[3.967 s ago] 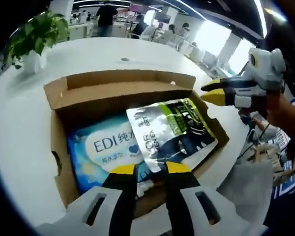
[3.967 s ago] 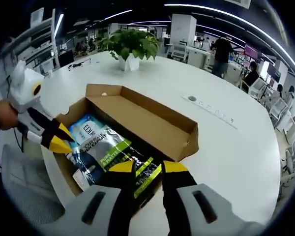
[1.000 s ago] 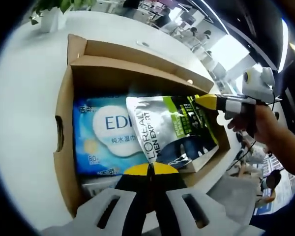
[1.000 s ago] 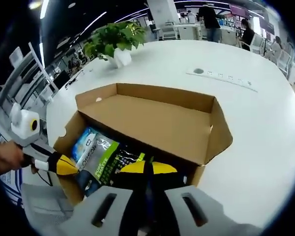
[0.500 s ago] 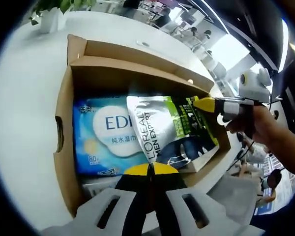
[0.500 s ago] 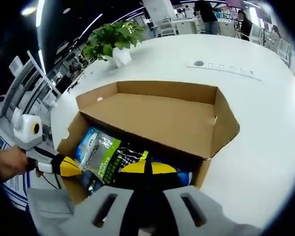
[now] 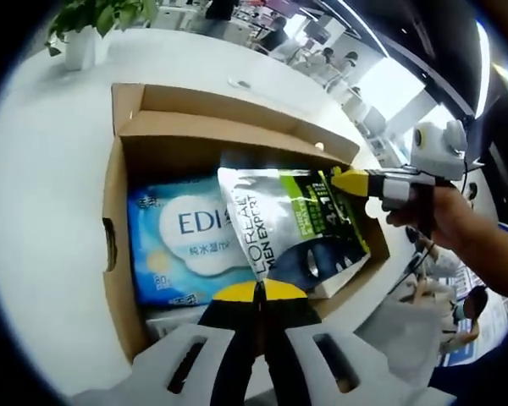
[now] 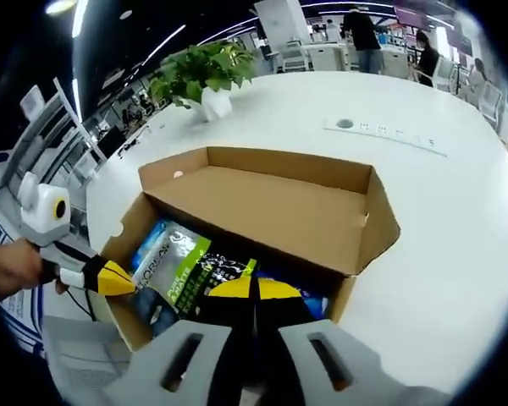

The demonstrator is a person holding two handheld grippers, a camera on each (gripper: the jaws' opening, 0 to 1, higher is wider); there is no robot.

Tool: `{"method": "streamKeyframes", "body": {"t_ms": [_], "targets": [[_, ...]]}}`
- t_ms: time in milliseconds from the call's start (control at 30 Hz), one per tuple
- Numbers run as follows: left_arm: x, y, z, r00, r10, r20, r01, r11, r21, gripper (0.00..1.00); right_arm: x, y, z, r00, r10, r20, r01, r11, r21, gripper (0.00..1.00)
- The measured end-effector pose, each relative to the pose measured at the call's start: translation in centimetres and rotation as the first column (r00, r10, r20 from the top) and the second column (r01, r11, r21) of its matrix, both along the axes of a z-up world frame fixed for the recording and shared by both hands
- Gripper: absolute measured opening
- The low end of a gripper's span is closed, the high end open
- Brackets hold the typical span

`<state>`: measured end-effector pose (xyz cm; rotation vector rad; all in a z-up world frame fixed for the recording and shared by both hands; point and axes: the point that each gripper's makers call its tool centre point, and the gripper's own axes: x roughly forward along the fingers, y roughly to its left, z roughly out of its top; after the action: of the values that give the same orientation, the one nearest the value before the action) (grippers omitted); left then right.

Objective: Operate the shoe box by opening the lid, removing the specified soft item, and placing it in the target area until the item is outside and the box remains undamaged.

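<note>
We see the shoe box (image 7: pixel 114 254) open near the surface (image 7: pixel 42 169)'s edge, its lid (image 8: pixel 262 211) folded back. Inside, the pouch (image 7: pixel 292 228) lies on the wipes pack (image 7: pixel 178 245). A potted plant (image 8: pixel 205 80) stands toward the surface's far side, well apart from the box.

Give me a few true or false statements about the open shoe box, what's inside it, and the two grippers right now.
1. The shoe box lid is open. True.
2. The silver and green pouch lies under the blue wipes pack. False: the pouch lies on top, overlapping the pack.
3. The left gripper is wide open. False: its yellow tips meet at the near edge of the pouch.
4. A potted plant stands on the white table beyond the box. True.
5. The right gripper is far from the box. False: its closed tips sit over the pouch inside the box.
</note>
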<state>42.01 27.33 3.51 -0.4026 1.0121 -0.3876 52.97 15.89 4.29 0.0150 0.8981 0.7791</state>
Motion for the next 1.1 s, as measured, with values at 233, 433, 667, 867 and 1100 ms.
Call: {"method": "streamKeyframes", "body": {"t_ms": [233,433,667,867,1100], "targets": [[0.4,-0.4,2.6,0.999,-0.005,0.042,0.005,1.000,-0.008,0.00,0.2,-0.5,2.7,1.000,-0.010,0.027,0.010,1.000,0.028,0.00],[1.2,-1.2,5.3,0.996,-0.023,0.092,0.023,1.000,-0.004,0.00,0.8,-1.4,5.4,0.997,-0.027,0.070,0.024,0.999,0.043,0.00],[2.0,-3.0,8.3,0.988,-0.050,0.145,0.051,0.999,-0.007,0.00,0.9,-3.3,8.2,0.993,-0.053,0.109,0.047,0.998,0.051,0.00],[2.6,-5.5,9.9,0.982,-0.076,0.171,0.079,0.997,-0.010,0.00,1.1,-5.6,9.7,0.988,-0.079,0.136,0.073,0.996,0.051,0.00],[3.8,-8.9,11.3,0.972,-0.118,0.205,0.123,0.992,-0.012,0.00,1.8,-9.4,11.4,0.978,-0.122,0.168,0.115,0.992,0.047,0.00]]}}
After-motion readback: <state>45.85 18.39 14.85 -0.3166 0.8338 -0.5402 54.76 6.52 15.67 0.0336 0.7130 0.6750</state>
